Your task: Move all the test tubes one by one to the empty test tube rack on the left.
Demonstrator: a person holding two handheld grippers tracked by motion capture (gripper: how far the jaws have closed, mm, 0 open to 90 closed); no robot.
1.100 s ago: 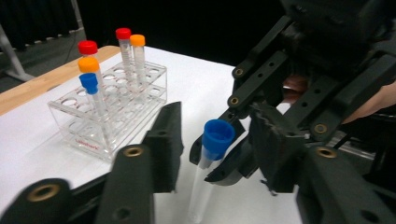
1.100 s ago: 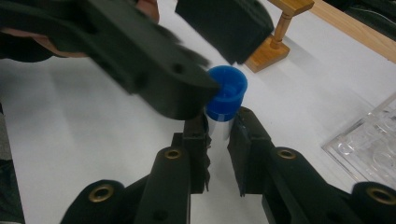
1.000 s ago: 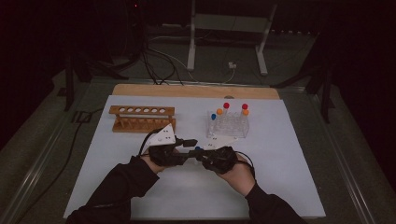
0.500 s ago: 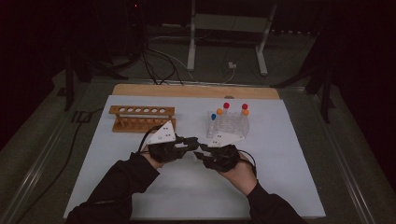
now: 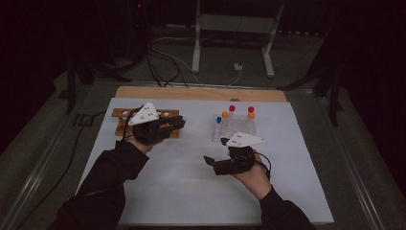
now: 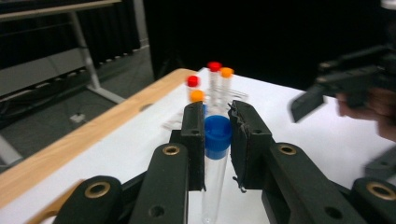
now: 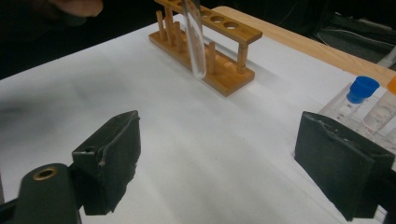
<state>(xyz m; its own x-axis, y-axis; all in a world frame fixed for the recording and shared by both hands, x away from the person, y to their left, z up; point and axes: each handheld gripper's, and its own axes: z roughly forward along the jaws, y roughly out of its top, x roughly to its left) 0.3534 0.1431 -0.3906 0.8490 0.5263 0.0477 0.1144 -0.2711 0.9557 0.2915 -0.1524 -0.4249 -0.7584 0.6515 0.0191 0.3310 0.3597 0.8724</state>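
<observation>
My left gripper (image 5: 173, 125) is shut on a clear test tube with a blue cap (image 6: 215, 140), which hangs between its pads just below the cap. In the high view this gripper hovers over the right end of the wooden tube rack (image 5: 118, 115). The right gripper view shows the tube's (image 7: 194, 42) round bottom hanging in front of the wooden rack (image 7: 224, 70). My right gripper (image 5: 213, 164) is near the middle of the white mat, apart from the tube. Its jaws (image 7: 222, 128) have just been opening and stand wide, with nothing between them.
A clear rack (image 5: 234, 127) behind the right gripper holds several tubes with red, orange and blue caps (image 6: 210, 84). The white mat (image 5: 182, 196) covers the table, and a wooden strip (image 5: 201, 93) runs along its far edge. Cables and a metal stand lie beyond.
The two grippers were close together at the mat's middle. The left one has moved away left and up to the wooden rack with the tube. The right one's jaws have opened.
</observation>
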